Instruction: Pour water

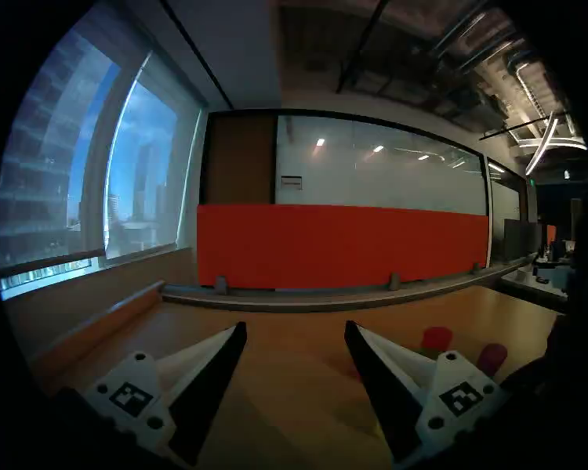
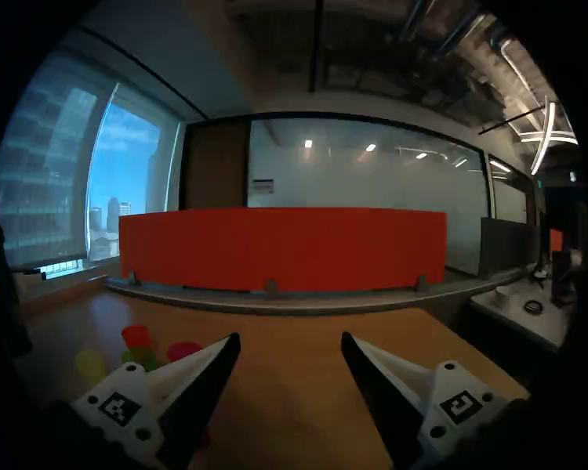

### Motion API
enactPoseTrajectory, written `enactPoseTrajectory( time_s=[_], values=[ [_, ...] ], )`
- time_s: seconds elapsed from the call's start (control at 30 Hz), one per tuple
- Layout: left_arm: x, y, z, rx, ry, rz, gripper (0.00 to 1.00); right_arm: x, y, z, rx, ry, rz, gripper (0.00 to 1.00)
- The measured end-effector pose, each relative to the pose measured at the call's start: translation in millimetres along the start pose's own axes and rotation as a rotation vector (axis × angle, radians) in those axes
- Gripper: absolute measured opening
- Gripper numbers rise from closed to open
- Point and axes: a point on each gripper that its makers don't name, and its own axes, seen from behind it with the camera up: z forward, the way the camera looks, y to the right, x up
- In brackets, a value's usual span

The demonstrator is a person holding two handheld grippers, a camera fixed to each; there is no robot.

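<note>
In the left gripper view my left gripper (image 1: pixel 295 329) is open over the wooden table (image 1: pixel 294 368), nothing between its fingers. Past its right finger stand two red cups (image 1: pixel 436 338), one of them (image 1: pixel 491 358) nearer the edge. In the right gripper view my right gripper (image 2: pixel 290 338) is also open and empty above the same table (image 2: pixel 294 376). Left of its left finger sits a cluster of cups: a red cup (image 2: pixel 136 336), a pink-red one (image 2: pixel 183 350), a green one (image 2: pixel 143 358) and a yellow one (image 2: pixel 89 365). I cannot tell whether any holds water.
A red divider panel (image 2: pixel 282 247) runs along the table's far edge on a grey rail (image 1: pixel 333 295). Large windows (image 1: pixel 98 188) lie to the left. A side desk (image 2: pixel 521 309) with small items stands at the right, below the table's right edge.
</note>
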Motion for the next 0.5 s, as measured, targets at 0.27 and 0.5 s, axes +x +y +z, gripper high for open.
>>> enactPoseTrajectory(
  time_s=[0.27, 0.5],
  values=[
    [52, 7.4, 0.4, -0.024, 0.017, 0.006, 0.93, 36, -11, 2.5, 0.029, -0.007, -0.019, 1.00],
    [68, 16.3, 0.8, -0.067, 0.008, 0.014, 0.93, 49, -25, 0.5, 0.075, 0.005, -0.018, 1.00]
  ],
)
